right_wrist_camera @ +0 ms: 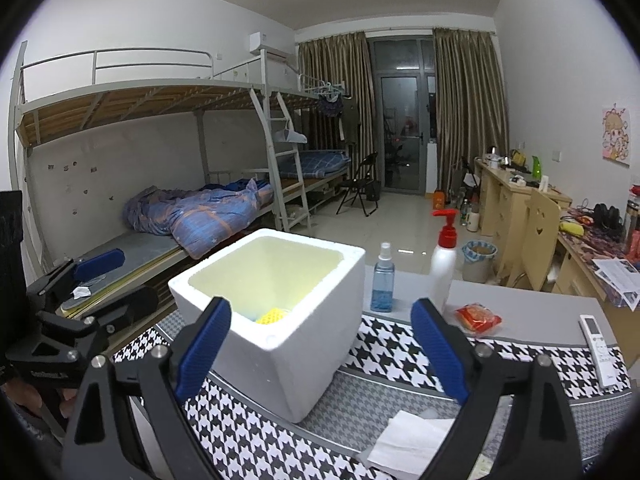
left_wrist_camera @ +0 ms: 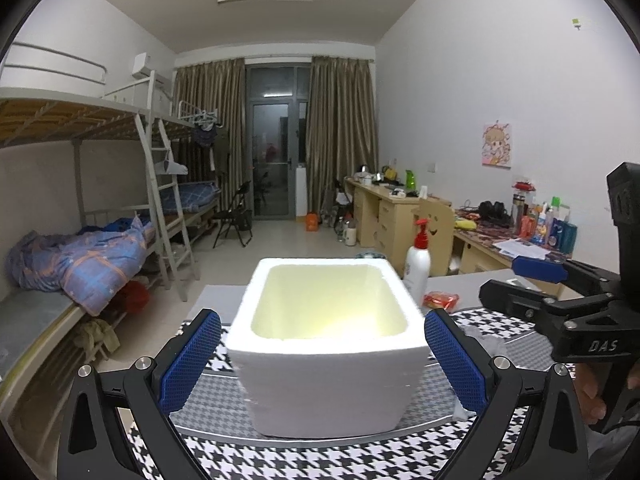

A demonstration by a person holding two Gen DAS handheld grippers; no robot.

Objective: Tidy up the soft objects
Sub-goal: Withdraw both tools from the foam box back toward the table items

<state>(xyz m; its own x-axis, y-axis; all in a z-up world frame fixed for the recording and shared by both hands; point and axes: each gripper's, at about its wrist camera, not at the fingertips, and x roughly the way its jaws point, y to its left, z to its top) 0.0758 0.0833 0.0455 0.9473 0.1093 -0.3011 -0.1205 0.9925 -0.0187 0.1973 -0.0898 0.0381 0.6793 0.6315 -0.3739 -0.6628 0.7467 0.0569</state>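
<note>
A white foam box (left_wrist_camera: 328, 376) stands on the houndstooth table cloth (left_wrist_camera: 320, 460); it also shows in the right wrist view (right_wrist_camera: 304, 364). A yellow soft object (right_wrist_camera: 273, 315) lies at its bottom. My left gripper (left_wrist_camera: 322, 356) is open and empty, its blue fingers either side of the box front. My right gripper (right_wrist_camera: 320, 352) is open and empty, just before the box's near right corner. The right gripper also shows in the left wrist view (left_wrist_camera: 520, 284) at the right; the left gripper shows in the right wrist view (right_wrist_camera: 104, 280) at the left. A white tissue (right_wrist_camera: 412, 440) lies near my right gripper.
A white pump bottle (right_wrist_camera: 444, 268), a blue spray bottle (right_wrist_camera: 383, 280), a red-orange packet (right_wrist_camera: 478, 317) and a white remote (right_wrist_camera: 598, 350) lie on the table (right_wrist_camera: 520, 308) behind and right of the box. Bunk beds stand left, desks right.
</note>
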